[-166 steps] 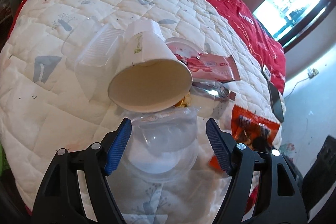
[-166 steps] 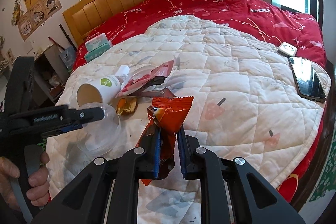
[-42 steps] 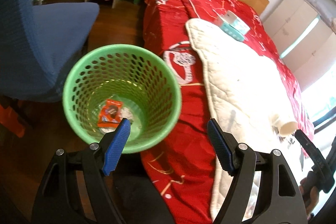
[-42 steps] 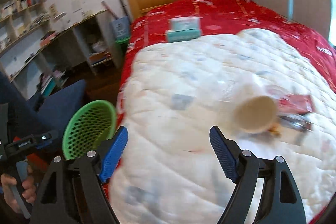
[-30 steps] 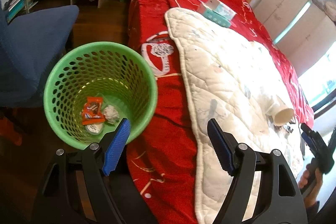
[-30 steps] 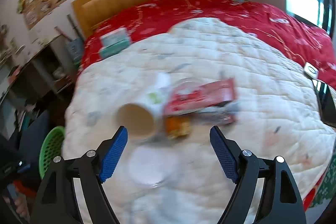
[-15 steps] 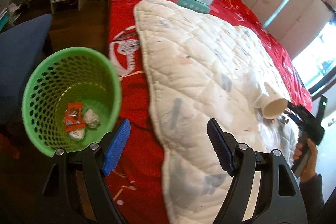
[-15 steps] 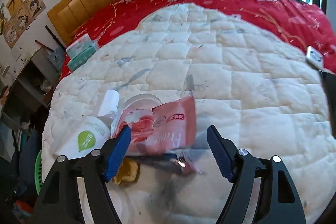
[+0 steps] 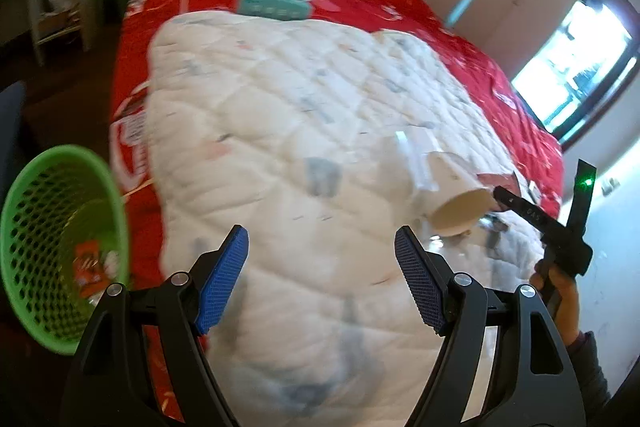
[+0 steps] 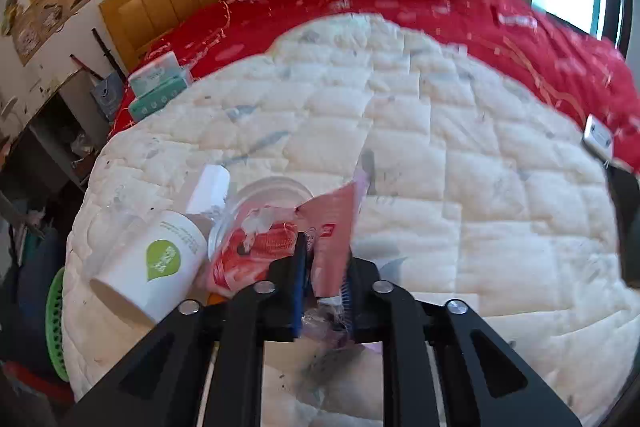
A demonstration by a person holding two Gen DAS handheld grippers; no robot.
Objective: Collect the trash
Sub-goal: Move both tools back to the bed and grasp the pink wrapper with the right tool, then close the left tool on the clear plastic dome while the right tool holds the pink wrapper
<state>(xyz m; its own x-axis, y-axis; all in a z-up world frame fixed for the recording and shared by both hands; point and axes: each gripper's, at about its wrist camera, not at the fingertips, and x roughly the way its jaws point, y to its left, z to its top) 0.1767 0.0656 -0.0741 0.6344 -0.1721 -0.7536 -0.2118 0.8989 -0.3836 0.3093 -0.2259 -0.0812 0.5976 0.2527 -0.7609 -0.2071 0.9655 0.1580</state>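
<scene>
Between right gripper [image 10: 323, 281] fingers [image 10: 299, 267], red wrapper [image 10: 332, 227] pinched, jaws just closed

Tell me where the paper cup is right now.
The paper cup lies on its side on the white quilt, lower left in the right wrist view, just left of the red wrapper that the right tool has pinched.

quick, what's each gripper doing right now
Left gripper: open, nothing between its jaws, over the white quilt.
Right gripper: jaws have just closed, shut on the red wrapper.
</scene>
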